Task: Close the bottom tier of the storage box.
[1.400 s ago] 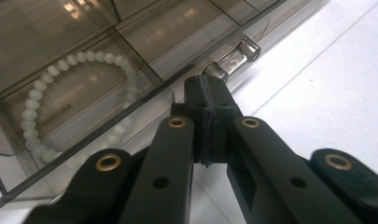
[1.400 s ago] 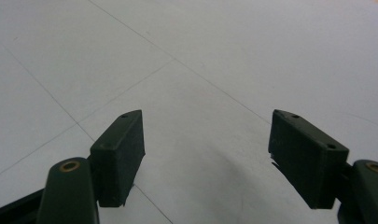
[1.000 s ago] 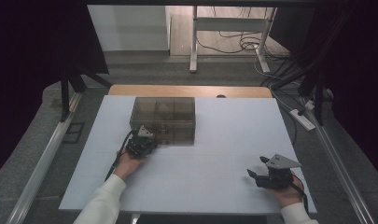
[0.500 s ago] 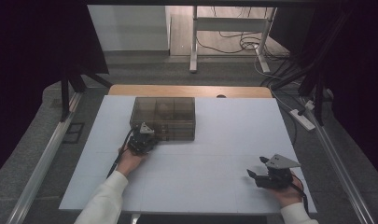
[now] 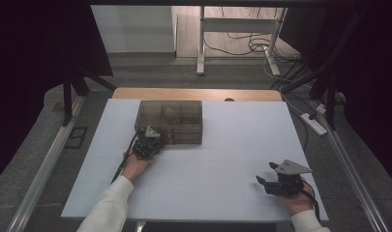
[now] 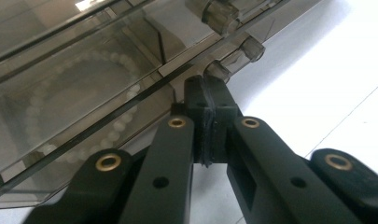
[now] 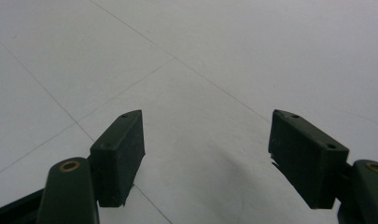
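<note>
The smoky plastic box (image 5: 170,121) sits at the table's (image 5: 232,145) far-left. Left gripper (image 6: 209,100) is clenched with nothing between its jaws, tips at the box's front knobs (image 6: 252,48). Right gripper (image 7: 206,156) rests released, well apart. Box judged light, rigid, slippery, brittle; best taken by a knob.

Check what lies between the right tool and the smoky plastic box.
Nothing: in the high view only bare white table top separates the right tool from the box.
</note>
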A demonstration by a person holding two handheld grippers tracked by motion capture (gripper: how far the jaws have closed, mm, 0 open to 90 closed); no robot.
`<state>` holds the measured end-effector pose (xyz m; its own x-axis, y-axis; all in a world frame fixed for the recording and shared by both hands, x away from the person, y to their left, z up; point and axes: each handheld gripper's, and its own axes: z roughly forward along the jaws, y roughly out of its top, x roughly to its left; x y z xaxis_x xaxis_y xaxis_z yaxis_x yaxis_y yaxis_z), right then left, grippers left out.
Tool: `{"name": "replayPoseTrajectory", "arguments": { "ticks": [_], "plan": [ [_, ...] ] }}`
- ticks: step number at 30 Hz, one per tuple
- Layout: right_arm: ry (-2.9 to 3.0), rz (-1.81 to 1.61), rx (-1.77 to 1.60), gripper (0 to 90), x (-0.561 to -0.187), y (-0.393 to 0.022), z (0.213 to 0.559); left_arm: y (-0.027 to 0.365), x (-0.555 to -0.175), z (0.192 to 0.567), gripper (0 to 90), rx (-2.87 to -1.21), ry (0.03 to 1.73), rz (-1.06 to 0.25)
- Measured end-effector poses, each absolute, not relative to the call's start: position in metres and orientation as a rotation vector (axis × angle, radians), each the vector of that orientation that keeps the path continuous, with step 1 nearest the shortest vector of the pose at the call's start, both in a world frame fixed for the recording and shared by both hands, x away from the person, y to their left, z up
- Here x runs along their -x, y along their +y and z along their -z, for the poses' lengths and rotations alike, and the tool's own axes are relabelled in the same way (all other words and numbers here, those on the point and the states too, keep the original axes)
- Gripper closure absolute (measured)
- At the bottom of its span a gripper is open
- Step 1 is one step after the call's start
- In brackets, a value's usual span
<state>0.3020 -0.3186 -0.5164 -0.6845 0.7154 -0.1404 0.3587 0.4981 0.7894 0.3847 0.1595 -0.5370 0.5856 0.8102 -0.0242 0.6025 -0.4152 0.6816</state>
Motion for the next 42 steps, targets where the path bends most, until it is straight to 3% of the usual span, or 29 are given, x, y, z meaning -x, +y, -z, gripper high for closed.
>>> {"name": "replayPoseTrajectory", "arguments": {
  "ticks": [20, 37, 39, 42],
  "plan": [
    [2.286, -1.077, -0.895, 26.6, -0.303, -0.324, 0.517, 0.169, -0.372, 0.527, 88.9, -2.136, 1.119, -0.396],
    [2.271, -1.085, -0.891, 26.6, -0.300, -0.323, 0.513, 0.201, -0.307, 0.507, 88.8, -2.034, 1.071, -0.414],
    [2.273, -1.087, -0.891, 26.6, -0.300, -0.324, 0.513, 0.208, -0.298, 0.507, 83.9, -2.000, 1.076, -0.404],
    [2.269, -1.100, -0.896, 26.6, -0.300, -0.325, 0.513, 0.216, -0.286, 0.506, 64.3, -1.969, 1.068, -0.393]
  ]
}}
